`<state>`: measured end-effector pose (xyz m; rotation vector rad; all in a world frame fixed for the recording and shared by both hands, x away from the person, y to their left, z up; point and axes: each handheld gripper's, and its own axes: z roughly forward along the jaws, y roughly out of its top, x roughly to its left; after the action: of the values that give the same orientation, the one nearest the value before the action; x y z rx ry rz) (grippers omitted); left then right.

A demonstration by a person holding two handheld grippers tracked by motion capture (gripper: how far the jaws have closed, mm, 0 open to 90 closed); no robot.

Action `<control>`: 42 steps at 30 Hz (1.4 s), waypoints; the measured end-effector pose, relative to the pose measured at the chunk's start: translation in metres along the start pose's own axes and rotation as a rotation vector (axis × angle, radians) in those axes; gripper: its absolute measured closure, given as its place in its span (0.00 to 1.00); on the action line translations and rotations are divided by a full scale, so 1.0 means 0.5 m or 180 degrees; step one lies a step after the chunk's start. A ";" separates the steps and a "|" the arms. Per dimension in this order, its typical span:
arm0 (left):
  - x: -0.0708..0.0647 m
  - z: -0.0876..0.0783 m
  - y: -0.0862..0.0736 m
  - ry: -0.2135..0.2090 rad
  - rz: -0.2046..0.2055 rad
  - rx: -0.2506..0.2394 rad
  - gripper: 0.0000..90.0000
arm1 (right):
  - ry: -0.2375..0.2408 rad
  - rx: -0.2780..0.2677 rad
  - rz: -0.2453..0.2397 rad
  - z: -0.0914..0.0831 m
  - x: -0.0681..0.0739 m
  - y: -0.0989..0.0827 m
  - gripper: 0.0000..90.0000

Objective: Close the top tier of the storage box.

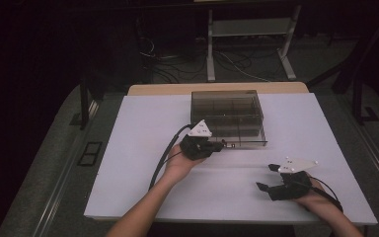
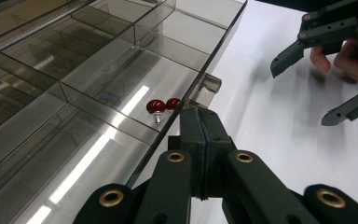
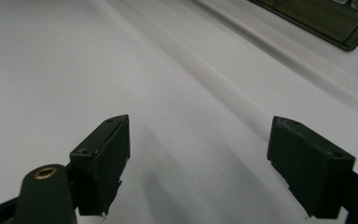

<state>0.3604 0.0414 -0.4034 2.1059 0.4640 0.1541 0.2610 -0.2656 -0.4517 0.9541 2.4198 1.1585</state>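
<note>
Left gripper (image 1: 220, 145) at the near edge of the smoky clear-plastic compartment box (image 1: 227, 114) on the white table (image 1: 138, 148), jaws pressed together at its small clear latch tab (image 2: 206, 88); whether anything is pinched between them, cannot tell. Two small red round-headed pins (image 2: 162, 106) lying inside a near compartment, just beside the tab. Right gripper (image 1: 268, 177) well apart near the table's front right, jaws spread wide over bare surface, holding nothing.
</note>
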 end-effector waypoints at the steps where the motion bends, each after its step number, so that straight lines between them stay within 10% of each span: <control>1: -0.001 0.001 0.000 0.0005 -0.0003 -0.0009 0.99 | -0.0008 -0.0004 0.0003 0.000 0.000 0.000 0.23; 42: 0.024 0.011 0.020 -0.0011 -0.0045 -0.0037 0.99 | -0.0015 0.0006 0.0023 0.003 -0.003 0.001 0.23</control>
<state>0.3758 0.0371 -0.3989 2.0907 0.4747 0.1446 0.2632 -0.2654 -0.4524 0.9659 2.4161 1.1553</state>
